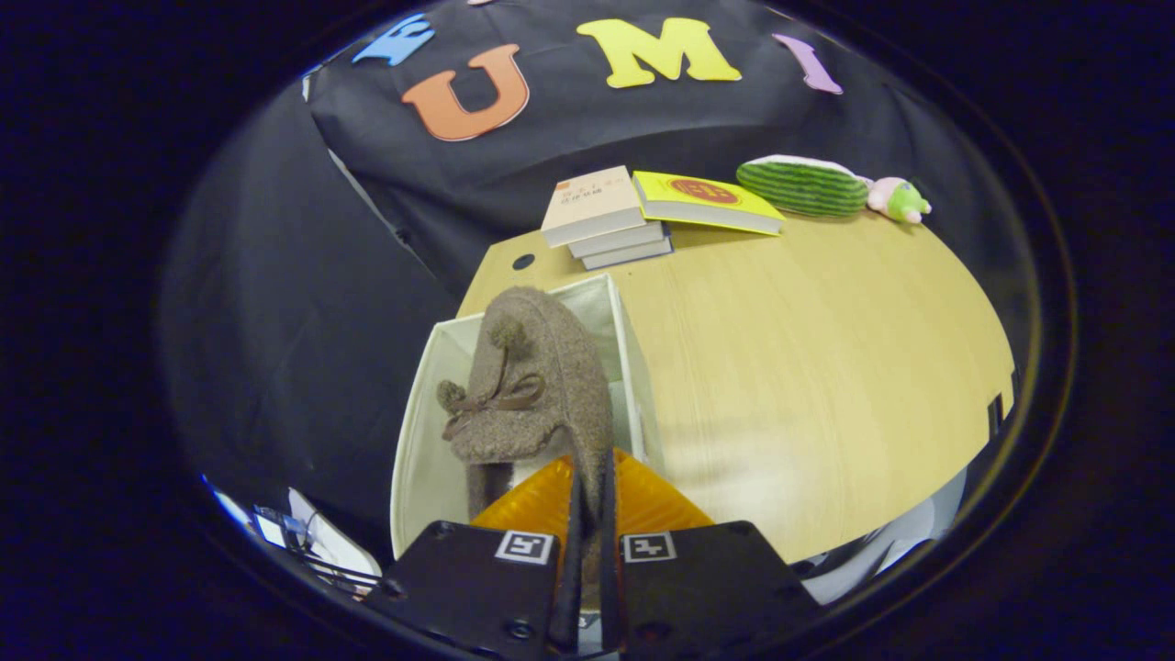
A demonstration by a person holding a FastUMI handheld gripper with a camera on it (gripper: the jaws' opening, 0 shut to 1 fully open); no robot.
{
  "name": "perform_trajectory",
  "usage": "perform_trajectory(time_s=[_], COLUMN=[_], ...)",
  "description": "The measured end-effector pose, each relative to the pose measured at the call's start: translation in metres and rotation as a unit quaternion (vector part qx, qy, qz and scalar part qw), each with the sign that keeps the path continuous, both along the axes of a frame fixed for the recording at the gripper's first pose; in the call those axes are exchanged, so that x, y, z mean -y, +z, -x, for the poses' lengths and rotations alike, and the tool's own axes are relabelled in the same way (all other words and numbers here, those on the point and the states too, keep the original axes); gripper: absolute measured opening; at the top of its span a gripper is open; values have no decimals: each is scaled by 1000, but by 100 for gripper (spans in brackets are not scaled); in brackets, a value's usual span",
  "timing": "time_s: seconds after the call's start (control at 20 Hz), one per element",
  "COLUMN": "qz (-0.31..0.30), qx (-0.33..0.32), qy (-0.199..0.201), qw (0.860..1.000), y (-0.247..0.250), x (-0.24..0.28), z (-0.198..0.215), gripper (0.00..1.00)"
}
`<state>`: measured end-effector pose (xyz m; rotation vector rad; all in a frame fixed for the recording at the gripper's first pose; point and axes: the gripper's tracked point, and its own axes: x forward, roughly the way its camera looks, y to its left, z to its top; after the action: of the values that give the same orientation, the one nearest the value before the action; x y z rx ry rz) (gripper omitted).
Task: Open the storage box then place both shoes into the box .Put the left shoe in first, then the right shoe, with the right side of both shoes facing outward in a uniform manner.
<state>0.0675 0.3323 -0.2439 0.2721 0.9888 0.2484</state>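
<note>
With its two fingers pinched narrow on the heel rim, the claw [587, 514] holds the brown felt shoe [532, 395] over the open storage box [413, 450], at twelve o'clock from the fingertips. It looks soft and light, so the thin collar should fold under pressure; a firm heel-edge grip seems wisest.

Shoe [532, 386] hides box [418, 441] interior, claw [587, 496] tips.

A recording booth: black cloth wall [275, 303] behind a wooden table [826, 349] with stacked books [601, 216].
</note>
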Motion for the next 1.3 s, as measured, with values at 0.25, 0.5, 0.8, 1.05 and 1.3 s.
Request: perform_trajectory(time_s=[0.25, 0.5, 0.8, 1.05, 1.3], qz=[15, 27, 47, 59, 85], qx=[106, 207, 294, 347, 393], qy=[-2, -8, -29, -49, -69], qw=[994, 978, 954, 935, 913], y=[33, 83, 139, 179, 204], x=[23, 66, 121, 166, 213], z=[-22, -32, -20, -5, 9], gripper=[31, 100, 100, 100, 100])
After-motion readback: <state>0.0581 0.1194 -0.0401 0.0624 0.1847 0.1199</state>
